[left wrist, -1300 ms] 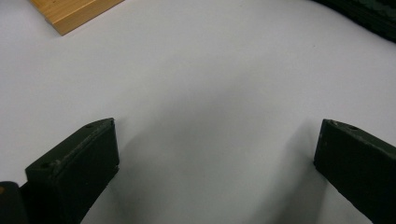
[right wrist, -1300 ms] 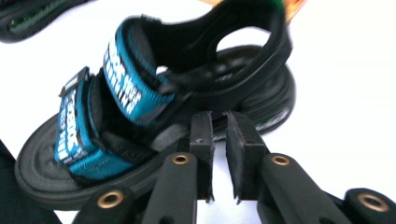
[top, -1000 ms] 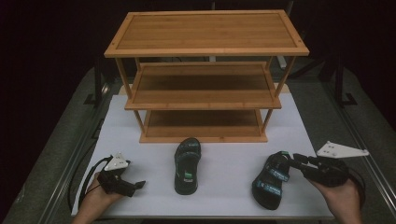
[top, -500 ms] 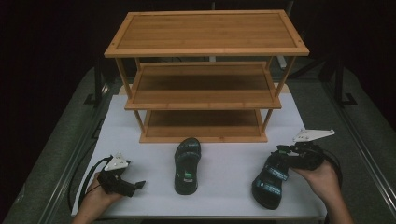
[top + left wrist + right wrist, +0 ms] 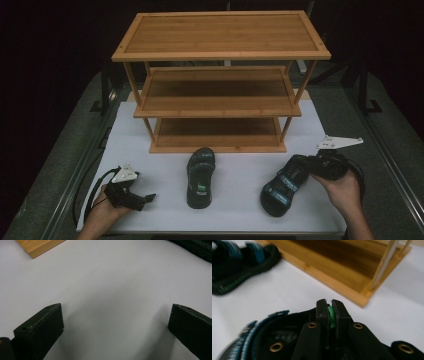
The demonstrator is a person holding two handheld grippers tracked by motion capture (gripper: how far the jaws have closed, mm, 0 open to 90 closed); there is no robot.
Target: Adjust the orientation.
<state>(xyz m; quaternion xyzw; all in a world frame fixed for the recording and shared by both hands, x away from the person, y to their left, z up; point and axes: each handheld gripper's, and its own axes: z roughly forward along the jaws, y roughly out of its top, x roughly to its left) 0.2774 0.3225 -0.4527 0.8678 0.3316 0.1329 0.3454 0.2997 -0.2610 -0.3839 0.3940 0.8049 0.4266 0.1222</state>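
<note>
The right gripper [image 5: 311, 166] pinched a thin green loop at the heel of a sandal [image 5: 281, 186] on the white mat [image 5: 240, 210] before a bamboo rack [image 5: 220, 85], a narrow hold likely to slip, while the left gripper [image 5: 142, 199] rested spread and empty.

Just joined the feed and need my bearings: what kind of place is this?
Probably a lab-style recording bench, not a home: a bamboo shoe rack and two sandals staged on a white mat, dark surroundings, handheld grippers.
</note>
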